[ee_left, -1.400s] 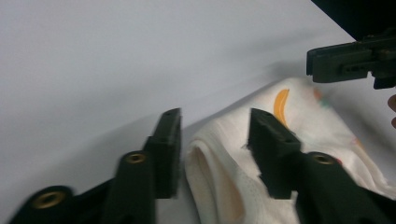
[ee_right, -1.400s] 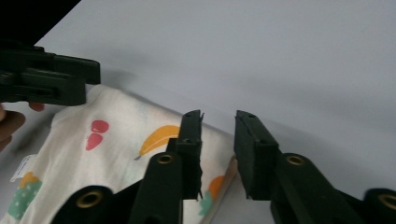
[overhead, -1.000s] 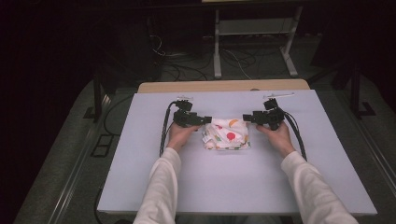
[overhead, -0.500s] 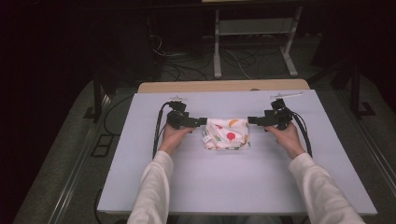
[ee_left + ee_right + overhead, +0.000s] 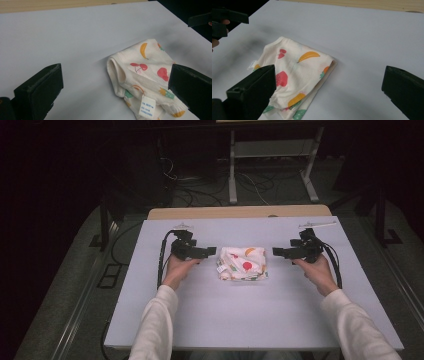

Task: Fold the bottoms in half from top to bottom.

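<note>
With the folded fruit-print garment (image 5: 243,263) lying mid-worktop between them, we hold the left hand-held gripper (image 5: 210,251) released, jaws just spread wide and empty, and the right hand-held gripper (image 5: 277,252) likewise. We judge it best to draw both away level, not snagging the folds. Around the pale worktop (image 5: 250,320), the room is dark.
</note>
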